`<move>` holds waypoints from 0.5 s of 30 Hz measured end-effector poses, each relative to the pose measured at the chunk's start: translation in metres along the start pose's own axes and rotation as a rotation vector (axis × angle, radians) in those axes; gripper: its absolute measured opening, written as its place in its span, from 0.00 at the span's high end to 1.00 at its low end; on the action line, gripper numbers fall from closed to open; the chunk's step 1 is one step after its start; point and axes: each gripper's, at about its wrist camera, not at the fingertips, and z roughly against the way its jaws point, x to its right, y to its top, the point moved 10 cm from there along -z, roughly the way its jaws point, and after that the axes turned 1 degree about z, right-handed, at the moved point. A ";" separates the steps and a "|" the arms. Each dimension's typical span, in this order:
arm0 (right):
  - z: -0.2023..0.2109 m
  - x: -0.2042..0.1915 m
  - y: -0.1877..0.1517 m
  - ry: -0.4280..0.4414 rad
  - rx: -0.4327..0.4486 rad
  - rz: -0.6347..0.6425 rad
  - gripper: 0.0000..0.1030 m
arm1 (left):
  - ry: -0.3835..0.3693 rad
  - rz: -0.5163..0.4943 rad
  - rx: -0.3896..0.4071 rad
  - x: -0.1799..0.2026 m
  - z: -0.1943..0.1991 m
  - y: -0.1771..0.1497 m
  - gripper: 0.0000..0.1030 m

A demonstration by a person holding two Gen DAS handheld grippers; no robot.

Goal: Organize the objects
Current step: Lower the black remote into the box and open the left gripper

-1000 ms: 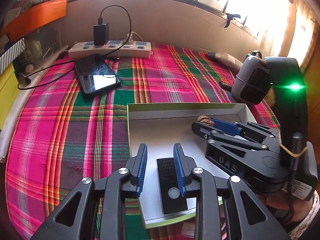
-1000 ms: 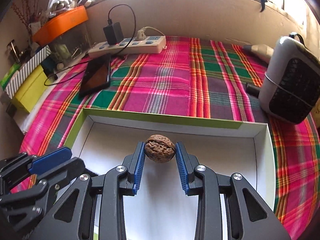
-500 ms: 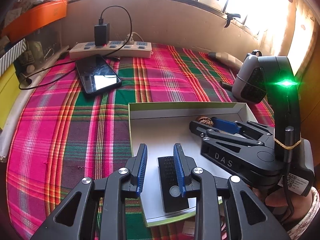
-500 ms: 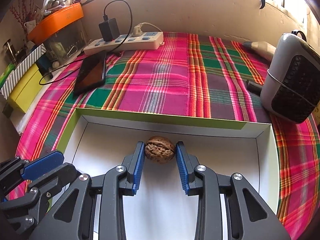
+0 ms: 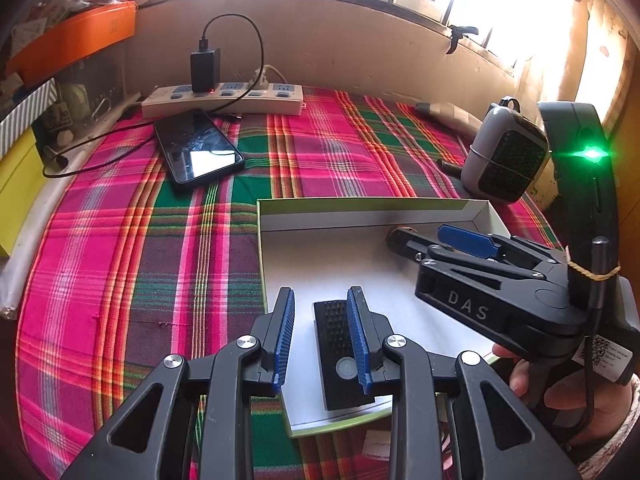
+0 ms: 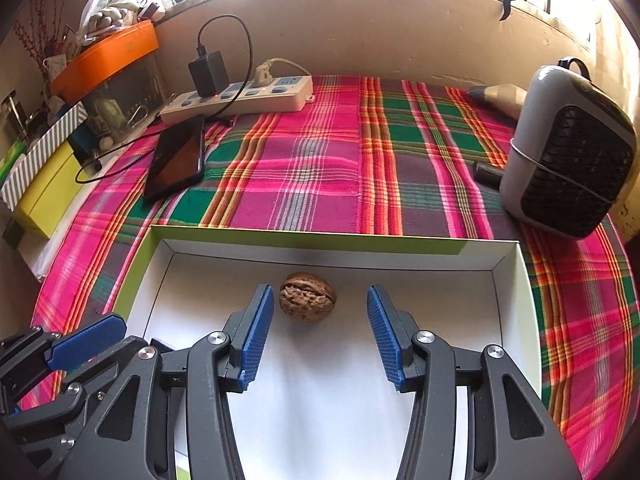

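A shallow white box with a green rim [image 5: 360, 203] [image 6: 320, 236] lies on the plaid cloth. A brown walnut [image 6: 307, 297] rests on the box floor near the far wall. It sits between the blue pads of my right gripper [image 6: 320, 320], nearer the left pad, and neither pad presses on it. That gripper's jaws are opening. In the left wrist view the right gripper [image 5: 432, 238] reaches in from the right and hides most of the walnut. My left gripper [image 5: 320, 332] hovers open over a small black device [image 5: 340, 356] lying in the box's near corner.
A dark phone [image 5: 198, 152] and a white power strip [image 5: 224, 98] with a charger lie at the back left. A grey fan unit [image 6: 568, 156] stands at the right, beside the box. Orange and yellow boxes [image 6: 44, 200] crowd the left edge.
The right gripper's jaws have spread and let go of the walnut, which now lies on the box floor. The left gripper has not moved.
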 end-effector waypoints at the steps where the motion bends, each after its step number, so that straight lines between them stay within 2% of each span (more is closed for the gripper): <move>1: 0.002 0.000 0.000 0.002 0.005 -0.005 0.52 | 0.001 -0.002 0.003 0.000 0.002 0.000 0.76; 15: 0.038 -0.003 -0.011 0.013 0.057 -0.016 0.52 | 0.019 -0.022 0.027 0.005 0.023 -0.016 0.76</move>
